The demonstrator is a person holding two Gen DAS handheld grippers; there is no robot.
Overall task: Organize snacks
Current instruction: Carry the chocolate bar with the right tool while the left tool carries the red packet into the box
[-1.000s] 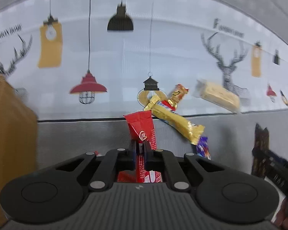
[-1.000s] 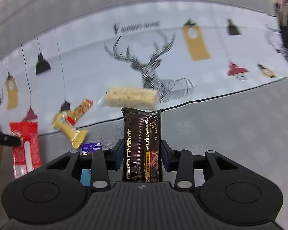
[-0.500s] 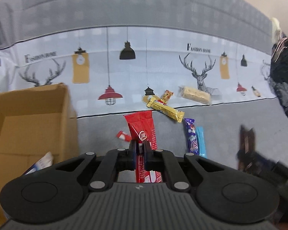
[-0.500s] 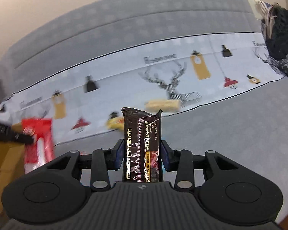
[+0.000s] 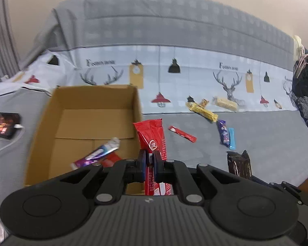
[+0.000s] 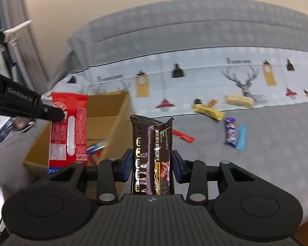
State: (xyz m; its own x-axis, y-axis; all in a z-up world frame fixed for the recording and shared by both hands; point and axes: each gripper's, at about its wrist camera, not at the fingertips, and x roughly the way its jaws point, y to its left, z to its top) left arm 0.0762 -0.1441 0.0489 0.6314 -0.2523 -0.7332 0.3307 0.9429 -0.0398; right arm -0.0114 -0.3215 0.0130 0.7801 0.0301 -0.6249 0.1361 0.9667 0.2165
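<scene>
My left gripper (image 5: 149,160) is shut on a red snack pack (image 5: 152,137), held upright above the right front corner of an open cardboard box (image 5: 51,110). My right gripper (image 6: 152,160) is shut on a dark brown cracker pack (image 6: 152,143), also upright, off the bed to the right of the box (image 6: 110,112). In the right wrist view the left gripper (image 6: 57,115) and its red pack (image 6: 68,127) hang over the box. A purple-silver wrapper (image 5: 96,153) and a red one lie inside the box. The dark pack (image 5: 239,165) shows low right in the left wrist view.
Loose snacks lie on the grey bed cover: a red stick (image 5: 181,133), a purple bar (image 5: 223,131), a blue stick (image 5: 232,138), yellow wrappers (image 5: 202,110) and a pale cereal bar (image 5: 224,103). A phone with cable (image 5: 4,124) lies left of the box. Dark clothing (image 5: 307,94) sits at right.
Both grippers have risen and swung left with their packs still held. The cardboard box has come fully into view, and the loose snacks now lie farther away to the right.
</scene>
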